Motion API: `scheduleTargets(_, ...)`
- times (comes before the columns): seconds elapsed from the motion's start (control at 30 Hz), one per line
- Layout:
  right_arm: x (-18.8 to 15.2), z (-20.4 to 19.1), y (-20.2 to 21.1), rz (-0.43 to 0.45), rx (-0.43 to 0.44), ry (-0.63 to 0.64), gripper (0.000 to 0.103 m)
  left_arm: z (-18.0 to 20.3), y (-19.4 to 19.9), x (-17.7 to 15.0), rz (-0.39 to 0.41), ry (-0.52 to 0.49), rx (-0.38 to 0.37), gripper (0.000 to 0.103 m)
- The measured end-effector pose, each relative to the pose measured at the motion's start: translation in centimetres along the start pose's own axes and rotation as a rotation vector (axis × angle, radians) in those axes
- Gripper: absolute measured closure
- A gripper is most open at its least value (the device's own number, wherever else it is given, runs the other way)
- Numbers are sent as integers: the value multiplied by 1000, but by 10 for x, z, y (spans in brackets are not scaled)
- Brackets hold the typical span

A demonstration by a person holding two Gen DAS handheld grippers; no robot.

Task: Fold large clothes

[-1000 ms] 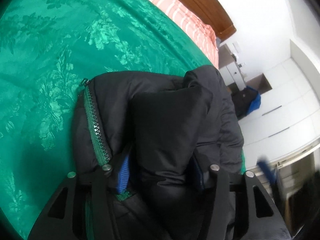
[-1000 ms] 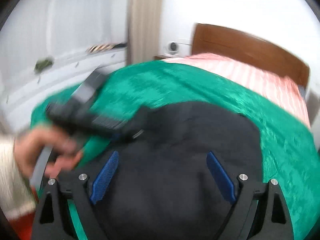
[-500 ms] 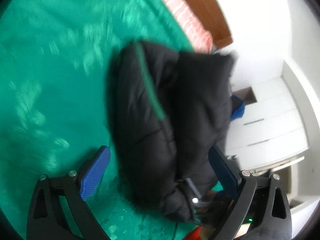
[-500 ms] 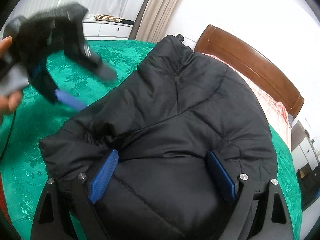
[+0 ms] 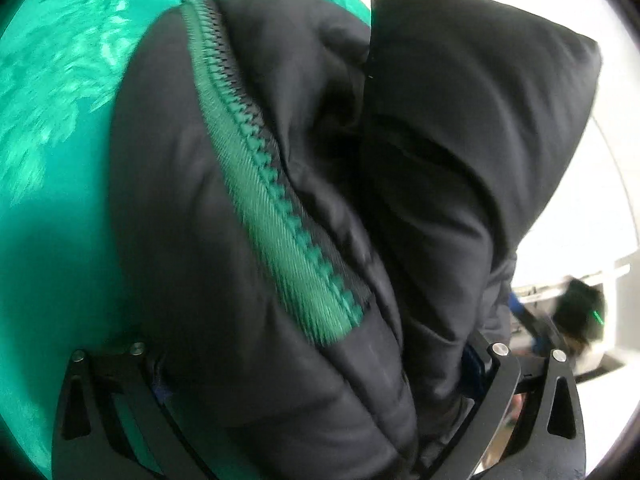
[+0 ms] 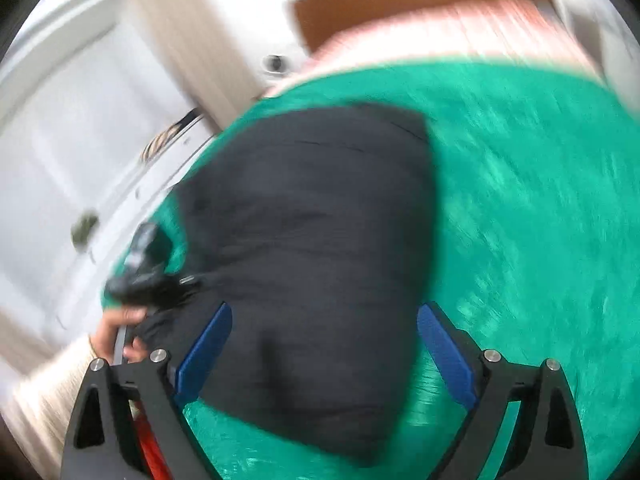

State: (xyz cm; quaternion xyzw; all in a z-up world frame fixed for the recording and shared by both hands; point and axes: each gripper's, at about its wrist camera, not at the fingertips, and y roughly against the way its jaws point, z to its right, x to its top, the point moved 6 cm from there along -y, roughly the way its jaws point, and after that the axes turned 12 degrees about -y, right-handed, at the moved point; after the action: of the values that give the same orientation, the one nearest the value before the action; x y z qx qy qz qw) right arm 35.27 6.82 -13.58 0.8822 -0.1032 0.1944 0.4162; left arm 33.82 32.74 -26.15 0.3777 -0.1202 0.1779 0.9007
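Left tongs (image 5: 316, 376), angled downward, had just spread wide around the folded black jacket (image 5: 248, 184) on the bed (image 5: 52, 200); right tongs (image 6: 324, 356) stood spread above it.

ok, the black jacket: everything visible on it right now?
The black jacket is a puffy, quilted, matte garment, folded into a thick bundle lying on the green bedspread. A green zipper runs along one folded edge. The bundle fills the gap between the wide-spread jaws of the left gripper, whose pads are mostly hidden. The right gripper is open over its near end.
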Motion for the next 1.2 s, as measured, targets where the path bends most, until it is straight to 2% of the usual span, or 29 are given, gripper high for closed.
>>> scheduleTargets(0.1, -3, 42, -44, -216, 242, -225, 9, 1, -7, 9, -10, -29, 19, 0)
scheduleTargets(0.13, -5, 43, -55, -246, 273, -243, 8, 1, -9, 12, -12, -35, 25, 0)
scheduleTargets(0.17, -5, 42, -70, -251, 289, -238, 2, 1, -10, 14, -14, -35, 28, 0)
scheduleTargets(0.2, -3, 40, -81, -242, 295, -235, 1, 0, -11, 16, -17, -32, 29, 0)
scheduleTargets(0.27, -1, 26, -101, -228, 261, -186, 2, -1, -10, 16, -11, -5, 35, 0)
scheduleTargets(0.33, 0, 3, -101, -186, 162, -15, 6, 5, -10, 10, 11, -4, 81, 1)
scheduleTargets(0.43, -19, -43, -79, -95, 49, 310, 14, 24, 7, -1, 84, -66, 147, 17)
scheduleTargets(0.47, -28, -53, -71, -64, 33, 383, 15, 31, 13, -6, 107, -86, 158, 22)
scheduleTargets(0.63, -71, -96, -28, 123, 6, 582, 19, 81, 50, -37, 253, -205, 204, 30)
scheduleTargets(0.7, -77, -113, -10, 202, 12, 630, 19, 99, 65, -38, 295, -247, 214, 32)
scheduleTargets(0.77, -69, -127, 3, 270, 16, 654, 19, 116, 81, -25, 335, -283, 229, 32)
scheduleTargets(0.87, -31, -136, 10, 312, 55, 613, 19, 134, 100, 13, 382, -337, 253, 32)
scheduleTargets(0.93, 0, -133, 6, 304, 81, 554, 19, 140, 103, 42, 400, -369, 284, 32)
scheduleTargets(0.97, 21, -126, 0, 293, 91, 501, 19, 139, 101, 58, 400, -376, 299, 27)
scheduleTargets(1.0, 37, -118, -9, 262, 102, 442, 18, 133, 95, 72, 388, -374, 323, 14)
scheduleTargets(1.07, 63, -89, -35, 185, 69, 287, 6, 100, 73, 98, 304, -313, 386, 0)
scheduleTargets(1.13, 81, -37, -59, 151, -67, 92, 2, 53, 43, 106, 178, -196, 456, 2)
scheduleTargets(1.17, 81, -20, -65, 141, -121, 43, 2, 32, 30, 102, 117, -143, 485, 5)
scheduleTargets(1.2, 77, -6, -68, 129, -153, 15, 2, 19, 25, 96, 89, -111, 496, 6)
